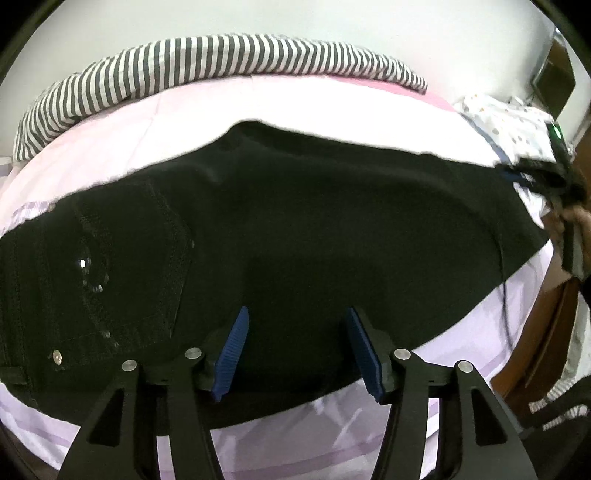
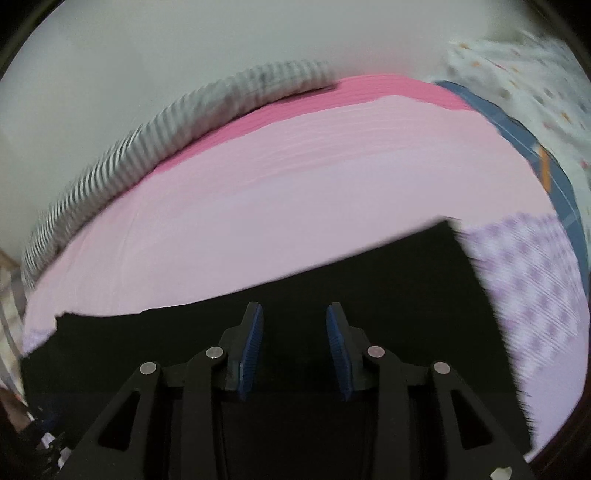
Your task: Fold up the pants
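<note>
Over a pink bed sheet (image 1: 207,107), I hold my left gripper (image 1: 297,350) and right gripper (image 2: 294,347) with jaws apart and empty above black pants (image 1: 314,229) lying flat, apparently placed to choose the next fold.

Black pants (image 1: 314,229) with black stitching and small silver rivets are lying on a pale pink sheet (image 1: 177,122), which is showing a brighter pink band (image 2: 369,88) along its far edge. A grey-and-white striped cloth (image 1: 221,59) is running along the back, under a plain whitish wall (image 1: 332,18). A white fabric with small coloured dots (image 2: 517,85) is sitting at the right, next to a blue cloth (image 2: 517,136) and a lilac-and-white checked patch (image 2: 535,288). Both grippers are showing black frames with blue ribbed pads (image 1: 232,354).
</note>
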Demonstrator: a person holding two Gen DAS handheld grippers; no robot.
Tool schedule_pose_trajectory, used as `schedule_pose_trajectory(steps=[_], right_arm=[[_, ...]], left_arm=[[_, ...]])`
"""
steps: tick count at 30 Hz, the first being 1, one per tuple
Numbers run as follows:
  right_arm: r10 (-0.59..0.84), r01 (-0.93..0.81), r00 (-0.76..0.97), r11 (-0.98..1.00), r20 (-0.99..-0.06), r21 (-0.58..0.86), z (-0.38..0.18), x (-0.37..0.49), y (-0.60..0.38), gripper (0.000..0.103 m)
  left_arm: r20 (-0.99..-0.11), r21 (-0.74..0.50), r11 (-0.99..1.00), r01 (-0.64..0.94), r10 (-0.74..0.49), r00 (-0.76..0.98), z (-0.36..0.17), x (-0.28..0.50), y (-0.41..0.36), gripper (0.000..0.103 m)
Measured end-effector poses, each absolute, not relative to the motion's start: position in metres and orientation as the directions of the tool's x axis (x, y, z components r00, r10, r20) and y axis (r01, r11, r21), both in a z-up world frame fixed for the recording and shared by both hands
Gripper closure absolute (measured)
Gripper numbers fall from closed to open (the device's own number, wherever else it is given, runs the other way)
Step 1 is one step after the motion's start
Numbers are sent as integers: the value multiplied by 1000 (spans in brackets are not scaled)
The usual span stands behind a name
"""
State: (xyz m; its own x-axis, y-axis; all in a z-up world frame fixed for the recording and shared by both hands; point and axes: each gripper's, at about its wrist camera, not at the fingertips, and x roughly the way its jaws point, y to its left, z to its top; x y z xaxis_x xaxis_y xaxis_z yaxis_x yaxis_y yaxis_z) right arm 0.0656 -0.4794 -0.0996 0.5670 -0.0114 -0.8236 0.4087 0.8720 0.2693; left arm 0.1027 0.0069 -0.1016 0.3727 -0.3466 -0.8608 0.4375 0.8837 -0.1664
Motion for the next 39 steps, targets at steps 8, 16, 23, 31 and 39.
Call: schedule_pose_trajectory(steps=[8,16,23,31,39], right_arm=[[-24,535,584,763,-811,363,-105,-27,-552,65],[65,556,609,676,-791,484,-126,-67,-578,65],[101,533,634,661,-767,528,-135,-78,-582,65],[161,478,681,641,-714,600,-140,-75,-577,64],[242,423,722,587,-648,690,-150,-73,-574,75]], left_arm=[[-835,-195,864,464,-395,384,-85,112,-25,44],[-838,-222,854,470,-414,356,-85,118,-55,44],[-851,-225,867,445,-397,344,-90,119,-61,44],[-862,-208,873,441,-377,339,-95,120,-64,44],[-877,-191,881,432,-351,329,-103,121,-65,44]])
